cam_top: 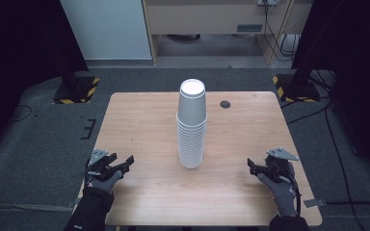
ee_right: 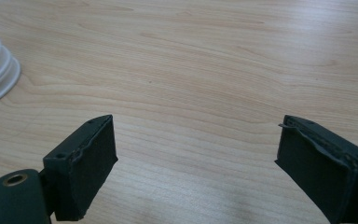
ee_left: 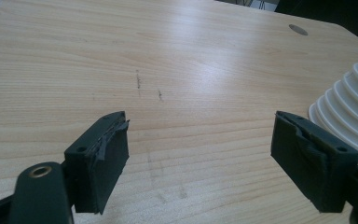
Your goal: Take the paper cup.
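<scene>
High view overhead, facing forward; claw views low, sharing table [cam_top: 149, 187].

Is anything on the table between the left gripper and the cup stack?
No. In the high view, bare wooden table separates the left gripper from the stack of white cups; the left gripper view agrees.

You worked at a light wooden table [cam_top: 149, 120] with rounded corners, set on grey carpet. A tall stack of white paper cups [cam_top: 191, 126], nested upside down, stood on its centre. A small round dark grommet [cam_top: 225, 104] sat in the top at one o'clock from the stack, well apart from it. Faint dark scuffs [ee_left: 139, 79] marked the wood at nine o'clock.
</scene>
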### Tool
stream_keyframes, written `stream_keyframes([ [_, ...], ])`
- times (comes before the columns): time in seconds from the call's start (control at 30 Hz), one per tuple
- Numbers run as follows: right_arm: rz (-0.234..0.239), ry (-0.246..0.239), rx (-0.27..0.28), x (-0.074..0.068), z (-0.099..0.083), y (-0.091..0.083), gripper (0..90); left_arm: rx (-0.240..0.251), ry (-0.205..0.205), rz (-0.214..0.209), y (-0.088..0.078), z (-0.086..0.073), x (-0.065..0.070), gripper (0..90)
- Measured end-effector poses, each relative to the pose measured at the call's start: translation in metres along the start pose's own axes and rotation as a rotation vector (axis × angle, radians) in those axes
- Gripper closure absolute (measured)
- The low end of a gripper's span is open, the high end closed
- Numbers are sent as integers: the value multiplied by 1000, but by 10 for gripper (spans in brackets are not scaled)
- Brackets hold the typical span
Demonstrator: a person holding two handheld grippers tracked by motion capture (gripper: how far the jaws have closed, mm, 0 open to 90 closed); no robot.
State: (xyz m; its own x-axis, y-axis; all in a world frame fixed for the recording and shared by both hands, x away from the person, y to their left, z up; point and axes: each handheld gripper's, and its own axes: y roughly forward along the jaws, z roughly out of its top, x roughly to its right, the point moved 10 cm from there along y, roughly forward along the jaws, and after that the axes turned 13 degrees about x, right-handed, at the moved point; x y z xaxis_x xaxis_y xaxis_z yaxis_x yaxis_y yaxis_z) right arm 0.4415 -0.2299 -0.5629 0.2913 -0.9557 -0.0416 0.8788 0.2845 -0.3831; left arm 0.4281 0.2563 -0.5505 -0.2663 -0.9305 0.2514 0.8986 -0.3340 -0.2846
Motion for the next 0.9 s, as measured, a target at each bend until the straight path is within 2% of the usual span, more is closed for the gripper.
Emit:
stream_keyframes([
  [0.1,9,-15,16,-3,3,-1,113,-3,9,-8,0,0,2,176],
  [0.23,26,-11,17,-8,7,-4,109,-4,13,-16,-1,0,4,176],
  [0.53,46,18,52,-19,22,-10,94,-7,26,-26,-1,0,6,176],
  [0.67,69,28,87,-24,31,-15,120,-9,33,-30,0,-1,7,176],
  [0.9,76,45,129,-28,41,-21,121,-9,39,-34,0,-1,7,175],
])
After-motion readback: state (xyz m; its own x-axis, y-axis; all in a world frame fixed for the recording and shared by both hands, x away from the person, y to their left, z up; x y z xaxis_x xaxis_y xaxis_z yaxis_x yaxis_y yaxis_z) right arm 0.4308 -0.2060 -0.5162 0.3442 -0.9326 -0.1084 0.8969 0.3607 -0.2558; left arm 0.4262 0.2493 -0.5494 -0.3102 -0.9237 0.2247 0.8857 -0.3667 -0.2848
